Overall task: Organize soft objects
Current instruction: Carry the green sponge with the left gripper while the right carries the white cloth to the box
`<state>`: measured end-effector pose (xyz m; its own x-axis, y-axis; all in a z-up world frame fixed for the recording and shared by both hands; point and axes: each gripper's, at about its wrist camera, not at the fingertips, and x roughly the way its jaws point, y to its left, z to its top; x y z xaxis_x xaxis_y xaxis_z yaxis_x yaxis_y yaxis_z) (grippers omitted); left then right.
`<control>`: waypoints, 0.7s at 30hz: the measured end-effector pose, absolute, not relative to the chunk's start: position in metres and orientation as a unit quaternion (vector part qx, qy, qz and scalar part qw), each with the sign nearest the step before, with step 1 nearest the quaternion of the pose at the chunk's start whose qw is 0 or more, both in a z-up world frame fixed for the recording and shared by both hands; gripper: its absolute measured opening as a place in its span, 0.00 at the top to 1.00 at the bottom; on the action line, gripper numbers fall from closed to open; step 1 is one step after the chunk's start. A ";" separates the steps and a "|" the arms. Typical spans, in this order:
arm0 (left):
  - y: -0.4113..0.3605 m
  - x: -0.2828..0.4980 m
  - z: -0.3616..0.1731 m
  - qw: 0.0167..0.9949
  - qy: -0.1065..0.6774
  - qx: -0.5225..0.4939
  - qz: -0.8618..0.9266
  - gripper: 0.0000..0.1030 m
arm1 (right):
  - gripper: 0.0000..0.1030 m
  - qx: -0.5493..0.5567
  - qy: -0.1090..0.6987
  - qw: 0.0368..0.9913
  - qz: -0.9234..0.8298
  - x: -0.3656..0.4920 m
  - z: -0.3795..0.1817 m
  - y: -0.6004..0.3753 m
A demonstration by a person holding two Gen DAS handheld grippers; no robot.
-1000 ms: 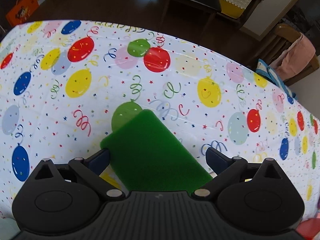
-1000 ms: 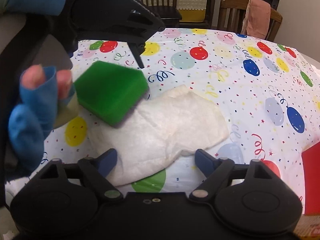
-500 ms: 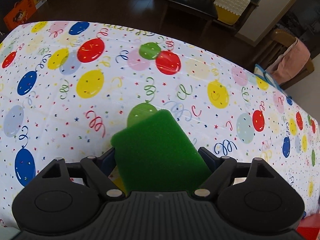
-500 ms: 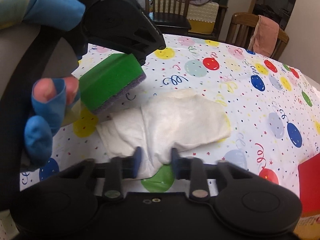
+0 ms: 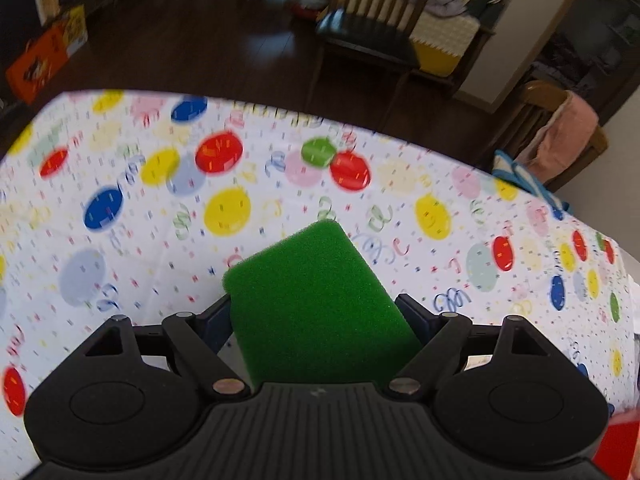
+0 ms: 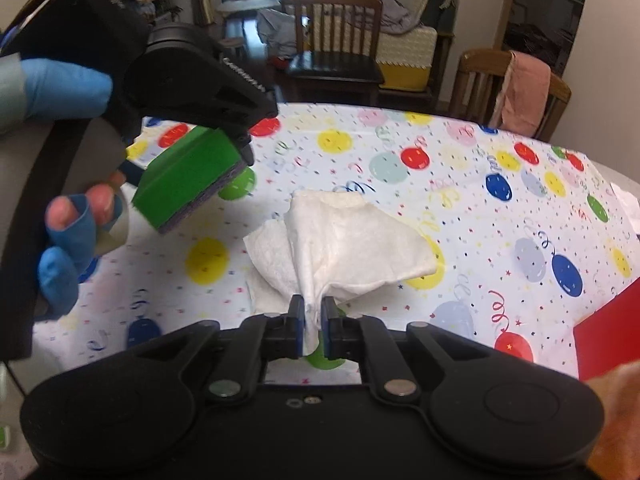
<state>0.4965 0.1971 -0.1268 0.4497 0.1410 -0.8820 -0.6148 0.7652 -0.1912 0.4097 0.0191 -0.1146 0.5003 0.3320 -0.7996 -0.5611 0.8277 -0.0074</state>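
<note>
— Right gripper (image 6: pixel 312 322)?
— Clamped on white cloth (image 6: pixel 344 236), bunched, far part draped on balloon tablecloth (image 6: pixel 480 208).
— Left gripper (image 5: pixel 316 316)?
— Pinching green sponge (image 5: pixel 316 300), held above the tablecloth. Beyond: wooden chair (image 6: pixel 332 44).

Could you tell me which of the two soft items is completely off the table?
The green sponge, held aloft by the left gripper; the white cloth partly rests on the tablecloth.
</note>
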 end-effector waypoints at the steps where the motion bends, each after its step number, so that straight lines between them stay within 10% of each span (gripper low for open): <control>1: 0.196 0.494 -0.120 0.818 0.466 -0.245 0.231 0.18 | 0.93 -0.133 0.425 0.855 0.266 0.405 -0.110 0.018; 21: 0.125 0.409 -0.005 0.892 0.406 -0.132 0.150 0.18 | 0.93 -0.097 0.373 0.854 0.348 0.335 0.007 -0.057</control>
